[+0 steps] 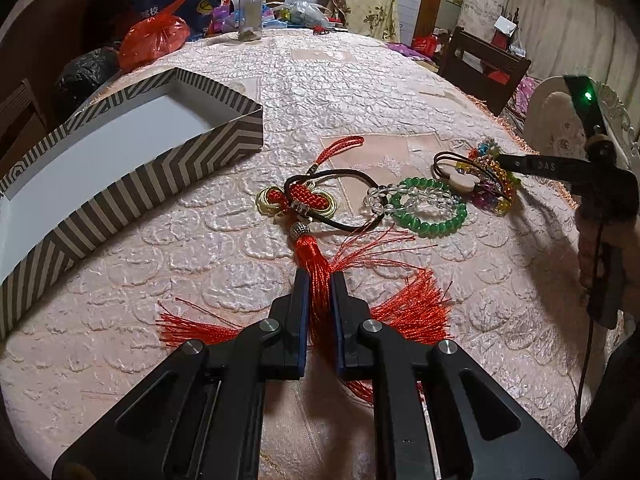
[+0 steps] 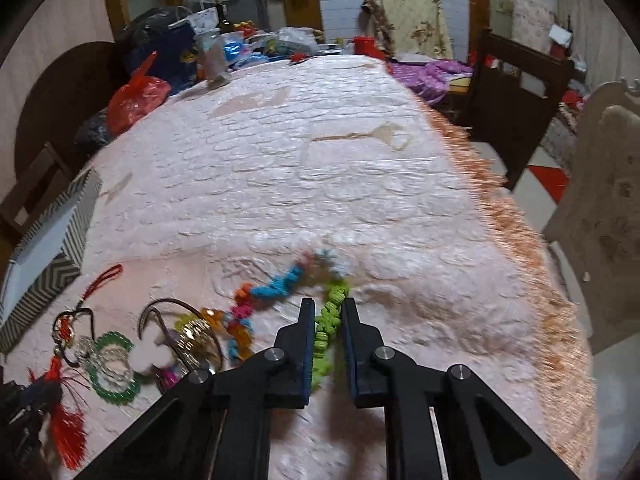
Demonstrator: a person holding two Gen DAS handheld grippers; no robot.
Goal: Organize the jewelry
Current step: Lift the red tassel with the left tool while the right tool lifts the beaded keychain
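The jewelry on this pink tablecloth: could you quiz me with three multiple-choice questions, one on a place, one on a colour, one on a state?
1. Where is the striped box relative to the jewelry, in the left wrist view?
A. left
B. right
C. on top of it

2. What colour is the round bead bracelet beside the clear beads?
A. blue
B. green
C. black

3. What is the left gripper doing?
A. hanging open
B. shut on nothing
C. clamping the red tassel

Answers:
1 A, the box sits at the left edge.
2 B, its beads are green.
3 C, tassel threads run between the closed jaws.
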